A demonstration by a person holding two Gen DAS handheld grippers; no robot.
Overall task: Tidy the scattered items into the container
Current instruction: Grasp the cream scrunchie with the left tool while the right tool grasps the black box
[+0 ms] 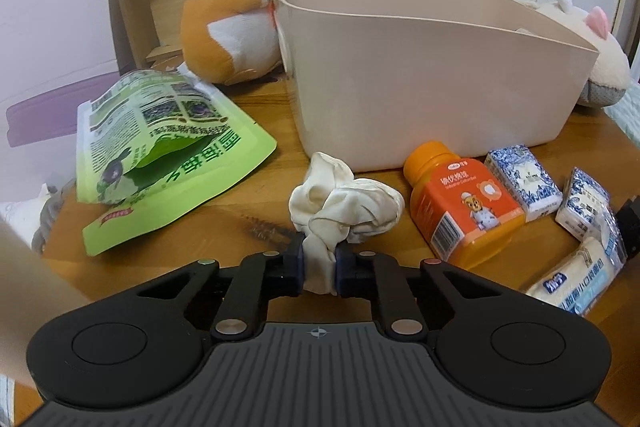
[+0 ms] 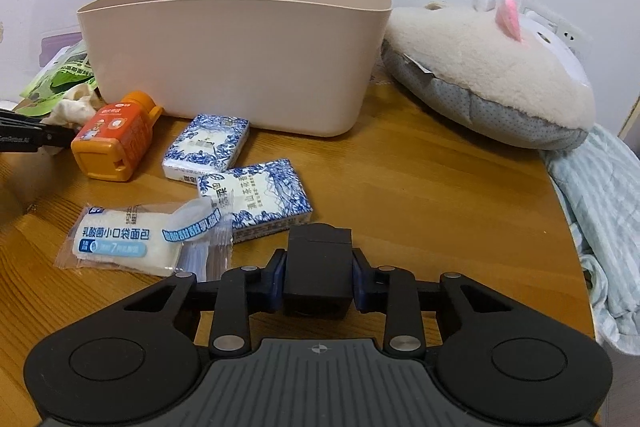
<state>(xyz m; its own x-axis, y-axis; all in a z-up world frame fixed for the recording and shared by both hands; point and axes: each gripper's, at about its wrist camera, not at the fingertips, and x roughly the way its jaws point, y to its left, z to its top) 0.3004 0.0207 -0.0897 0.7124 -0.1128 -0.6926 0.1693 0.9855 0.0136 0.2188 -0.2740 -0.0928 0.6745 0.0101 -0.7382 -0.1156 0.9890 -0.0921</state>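
Pinched between the two pads of the left gripper [image 1: 320,259] is a bunched-up white cloth [image 1: 348,205]; most of it lies on the wooden table [image 2: 420,187], just in front of the tub. The right gripper [image 2: 318,267] is pressed onto a black box [image 2: 318,263], one pad on each side of it.

The beige tub [image 2: 240,59] stands at the back of the table, and its inside cannot be seen. Beside the cloth lies an orange bottle [image 1: 460,203] on its side, touching the tub's front wall. Next come two blue-and-white tissue packs [image 2: 208,147] [image 2: 256,197], and a bread bun in a clear wrapper [image 2: 132,243] near the front edge.

A green bag [image 1: 160,147] lies toward the table's left edge. An orange hamster toy [image 1: 232,7] sits at the back left corner, against the tub. A white fluffy toy [image 2: 488,67] lies to the right of the tub, with a striped blue cloth [image 2: 600,207] hanging over the right edge.
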